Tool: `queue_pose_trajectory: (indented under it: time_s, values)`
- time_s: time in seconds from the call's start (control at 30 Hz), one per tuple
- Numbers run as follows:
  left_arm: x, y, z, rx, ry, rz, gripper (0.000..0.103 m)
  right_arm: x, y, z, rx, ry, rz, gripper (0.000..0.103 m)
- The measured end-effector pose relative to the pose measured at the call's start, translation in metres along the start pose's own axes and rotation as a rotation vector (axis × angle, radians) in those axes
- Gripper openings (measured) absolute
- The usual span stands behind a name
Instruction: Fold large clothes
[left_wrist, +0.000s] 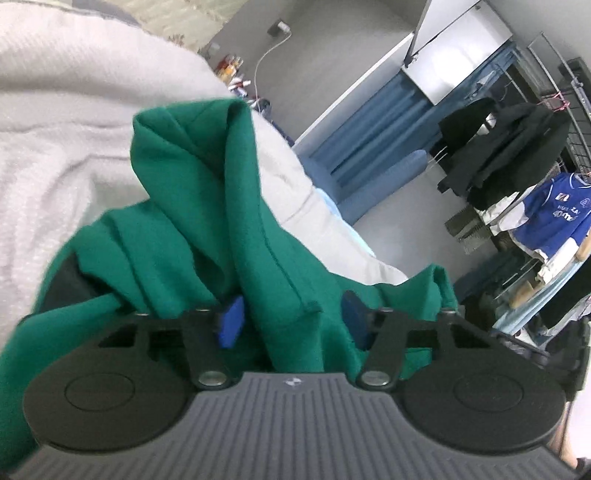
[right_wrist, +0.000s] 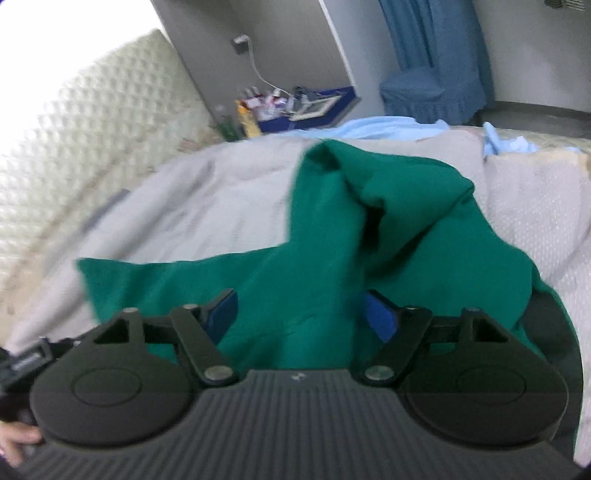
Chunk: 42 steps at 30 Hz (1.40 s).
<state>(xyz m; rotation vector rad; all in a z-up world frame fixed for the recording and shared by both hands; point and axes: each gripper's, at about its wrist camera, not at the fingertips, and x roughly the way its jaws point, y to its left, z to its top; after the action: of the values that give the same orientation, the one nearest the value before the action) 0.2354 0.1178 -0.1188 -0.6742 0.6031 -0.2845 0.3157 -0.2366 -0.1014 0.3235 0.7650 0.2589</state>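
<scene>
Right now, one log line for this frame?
stage: mid-fold | left hand-held gripper: open, green garment between pads | right hand-held gripper: open, same garment between pads | surface: bed cover

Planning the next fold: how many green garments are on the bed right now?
1. A single green garment lies bunched on the grey bedspread, in front of both tools. More could be hidden beneath its folds or outside the two views.

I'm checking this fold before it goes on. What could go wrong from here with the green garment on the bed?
1. The green garment is bunched between both grippers, left gripper and right gripper; neither visibly pinches it, so it may slip.
2. A ridge of fabric stands up in the right wrist view, so creases may get folded in.
3. Both views are blurred; a grasp now may miss.
</scene>
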Motion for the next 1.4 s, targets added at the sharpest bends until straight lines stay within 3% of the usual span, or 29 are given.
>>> queue_pose_trajectory:
  time_s: [0.07,0.13,0.17,0.2,0.27,0.5,0.6,0.8,1.07,1.3,1.4]
  values:
    - [0.011,0.001,-0.001,0.015,0.015,0.010,0.041,0.014,-0.007,-0.002,0.008,0.009,-0.012,0.066]
    - [0.015,0.000,-0.001,0.040,0.011,0.030,0.027,0.026,-0.011,-0.003,0.021,0.034,-0.003,0.047]
    - [0.014,-0.002,0.000,0.056,-0.002,0.032,0.024,0.028,-0.012,-0.003,0.020,0.039,-0.008,0.032]
    - [0.012,-0.004,0.001,0.064,-0.021,0.022,0.022,0.027,-0.011,-0.002,0.014,0.030,-0.012,0.024]
    - [0.006,-0.007,0.008,0.052,-0.055,-0.014,0.020,0.016,-0.009,0.004,0.020,-0.012,0.035,0.020]
    - [-0.007,-0.009,0.056,-0.065,-0.164,-0.080,0.018,-0.017,-0.008,0.046,0.077,-0.187,0.193,0.019]
    - [0.006,-0.023,0.082,-0.009,-0.165,-0.042,0.018,-0.004,-0.004,0.058,0.042,-0.200,0.165,0.019]
    - [0.069,-0.024,0.109,0.089,-0.101,0.103,0.018,0.051,-0.019,0.059,0.052,-0.157,0.096,0.019]
    - [0.138,0.023,0.091,0.128,0.015,0.227,0.019,0.117,-0.034,0.041,-0.005,-0.057,0.010,0.022]
    - [0.150,0.030,0.086,0.178,0.041,0.244,0.022,0.126,-0.035,0.040,0.001,-0.033,-0.001,0.023]
    - [0.141,0.021,0.082,0.227,0.053,0.259,0.035,0.116,-0.034,0.040,0.019,-0.042,0.000,0.027]
